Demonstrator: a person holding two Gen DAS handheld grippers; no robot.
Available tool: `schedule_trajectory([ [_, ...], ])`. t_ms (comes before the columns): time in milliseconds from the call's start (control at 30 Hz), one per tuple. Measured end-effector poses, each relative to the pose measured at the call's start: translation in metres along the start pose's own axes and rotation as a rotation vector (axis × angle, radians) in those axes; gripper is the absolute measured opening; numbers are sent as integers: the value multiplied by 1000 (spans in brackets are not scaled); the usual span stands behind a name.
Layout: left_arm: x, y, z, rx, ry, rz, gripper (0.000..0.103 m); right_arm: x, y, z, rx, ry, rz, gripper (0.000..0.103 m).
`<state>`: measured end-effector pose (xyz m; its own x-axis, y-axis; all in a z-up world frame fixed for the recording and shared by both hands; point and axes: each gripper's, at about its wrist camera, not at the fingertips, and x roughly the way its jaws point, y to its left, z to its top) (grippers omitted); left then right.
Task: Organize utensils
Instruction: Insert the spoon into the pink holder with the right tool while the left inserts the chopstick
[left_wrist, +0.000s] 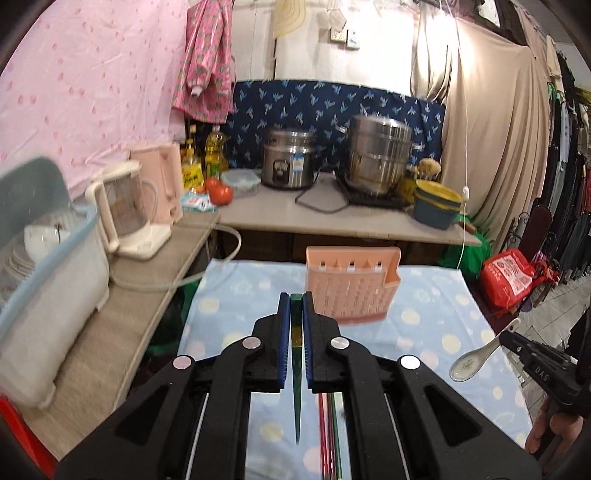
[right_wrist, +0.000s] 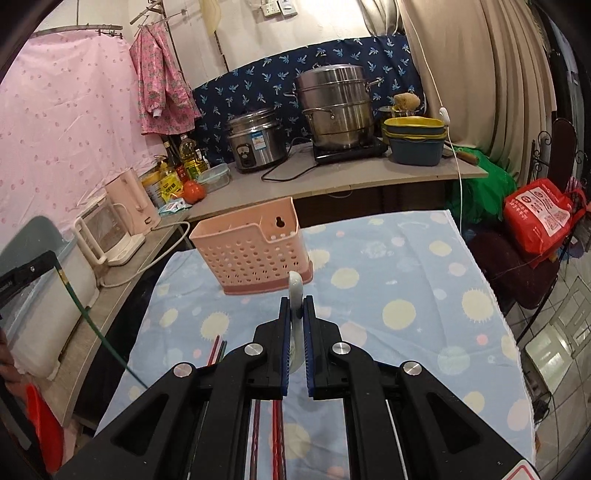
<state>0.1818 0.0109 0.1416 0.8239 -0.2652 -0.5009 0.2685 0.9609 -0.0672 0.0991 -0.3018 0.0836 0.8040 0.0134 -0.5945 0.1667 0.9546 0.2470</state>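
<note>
A pink perforated utensil holder (left_wrist: 352, 286) (right_wrist: 253, 249) stands upright at the far end of the blue dotted tablecloth (left_wrist: 424, 332) (right_wrist: 406, 295). My left gripper (left_wrist: 295, 299) is shut on a green chopstick (left_wrist: 296, 369) and holds it above the cloth, short of the holder; the chopstick also shows at the left of the right wrist view (right_wrist: 96, 328). My right gripper (right_wrist: 296, 301) is shut on a white ceramic spoon (right_wrist: 295, 291), held in the air in front of the holder; the spoon shows in the left wrist view (left_wrist: 480, 352). Several more chopsticks (left_wrist: 328, 435) (right_wrist: 275, 439) lie on the cloth below the grippers.
A side counter (left_wrist: 122, 332) at the left bears a kettle (left_wrist: 125, 214) and a dish box (left_wrist: 44, 280). The back counter (right_wrist: 332, 177) holds a rice cooker (right_wrist: 255, 140), a steel steamer pot (right_wrist: 334, 110), stacked basins (right_wrist: 415, 138) and oil bottles. A red bag (right_wrist: 539, 218) sits at the right.
</note>
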Motion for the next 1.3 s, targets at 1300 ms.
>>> schedule_trajectory([
  [1300, 190, -21, 103, -36, -37, -2, 35, 198, 21, 108, -43, 39, -8, 19],
])
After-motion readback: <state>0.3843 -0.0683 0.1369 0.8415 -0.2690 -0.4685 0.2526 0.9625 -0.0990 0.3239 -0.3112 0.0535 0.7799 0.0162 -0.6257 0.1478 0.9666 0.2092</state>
